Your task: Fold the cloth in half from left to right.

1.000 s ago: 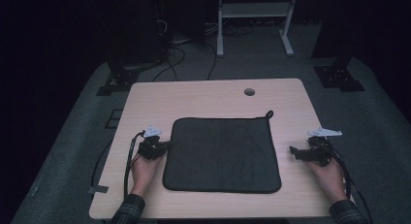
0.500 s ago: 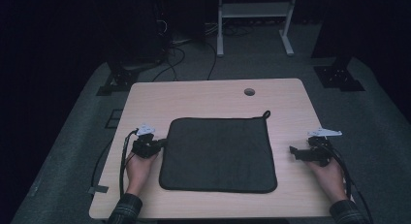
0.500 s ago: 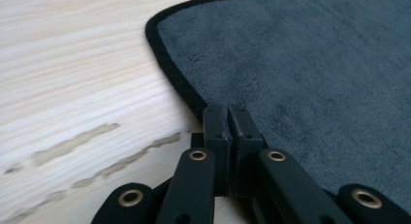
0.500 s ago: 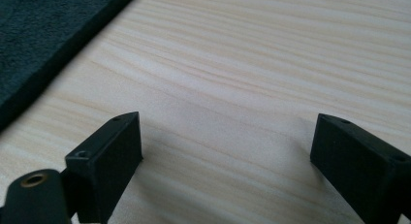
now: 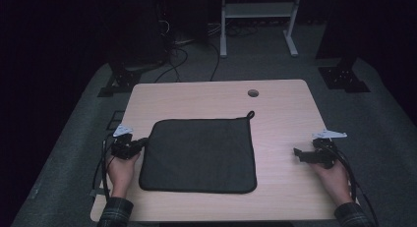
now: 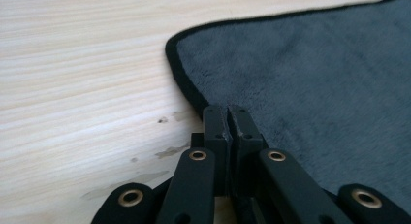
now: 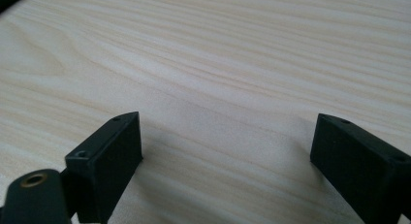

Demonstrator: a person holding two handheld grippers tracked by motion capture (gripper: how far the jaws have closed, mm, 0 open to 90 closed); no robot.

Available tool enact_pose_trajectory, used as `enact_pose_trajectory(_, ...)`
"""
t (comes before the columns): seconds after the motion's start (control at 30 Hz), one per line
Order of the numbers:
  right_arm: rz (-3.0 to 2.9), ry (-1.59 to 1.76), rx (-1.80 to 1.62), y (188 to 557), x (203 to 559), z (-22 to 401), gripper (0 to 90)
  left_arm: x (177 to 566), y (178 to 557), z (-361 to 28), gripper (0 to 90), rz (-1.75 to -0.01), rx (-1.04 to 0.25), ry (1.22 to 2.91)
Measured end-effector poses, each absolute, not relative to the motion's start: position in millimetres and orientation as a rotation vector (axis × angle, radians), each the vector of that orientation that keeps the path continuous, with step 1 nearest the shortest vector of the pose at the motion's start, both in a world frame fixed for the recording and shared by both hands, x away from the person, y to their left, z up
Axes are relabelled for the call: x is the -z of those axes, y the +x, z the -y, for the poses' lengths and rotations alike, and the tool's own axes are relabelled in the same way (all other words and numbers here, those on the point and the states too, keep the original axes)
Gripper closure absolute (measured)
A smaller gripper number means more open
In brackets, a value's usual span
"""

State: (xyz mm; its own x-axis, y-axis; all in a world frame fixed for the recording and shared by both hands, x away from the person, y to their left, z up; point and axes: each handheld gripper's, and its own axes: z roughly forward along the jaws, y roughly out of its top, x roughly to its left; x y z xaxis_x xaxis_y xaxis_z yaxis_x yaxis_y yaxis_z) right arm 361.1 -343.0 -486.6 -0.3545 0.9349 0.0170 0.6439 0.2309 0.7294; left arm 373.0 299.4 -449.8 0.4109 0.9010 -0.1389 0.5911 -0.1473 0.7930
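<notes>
Light wooden table (image 5: pixel 285 114), dark room behind. Grey towel (image 5: pixel 199 156) is lying flat at frame centre. Left gripper (image 5: pixel 139 144) is clenching the towel's left edge, towel stretching rightward from it. Right gripper (image 5: pixel 298 154) is resting released at lower right, well apart.

Left hand (image 5: pixel 120 169) comes in low from the near edge, plaid sleeve (image 5: pixel 114 213) at the wrist, fingers wrapped round the black two-jaw left gripper (image 5: pixel 139 143) with its grey three-cornered plate on top. In the left gripper view (image 6: pixel 228 118) the two black jaws are pressed flat together, no gap between the pads, pointing forward and slightly down. Over on the other side, the right hand (image 5: pixel 334 178) lies level, holding the black two-jaw right gripper (image 5: pixel 297 153), nose aimed inward toward the left one. In the right gripper view (image 7: pixel 225 146) its jaws stand wide apart, nothing between them.
</notes>
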Motion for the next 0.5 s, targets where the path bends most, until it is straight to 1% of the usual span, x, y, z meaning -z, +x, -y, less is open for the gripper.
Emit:
enact_pose_trajectory(0.3,-2.085,1.449,-0.917,361,487,343,10.1,437,372,-290,87.4,-1.193,-0.381,1.761)
enact_pose_trajectory(0.5,-2.085,1.448,-0.917,361,487,343,10.1,432,373,-280,87.4,-1.137,-0.315,1.733)
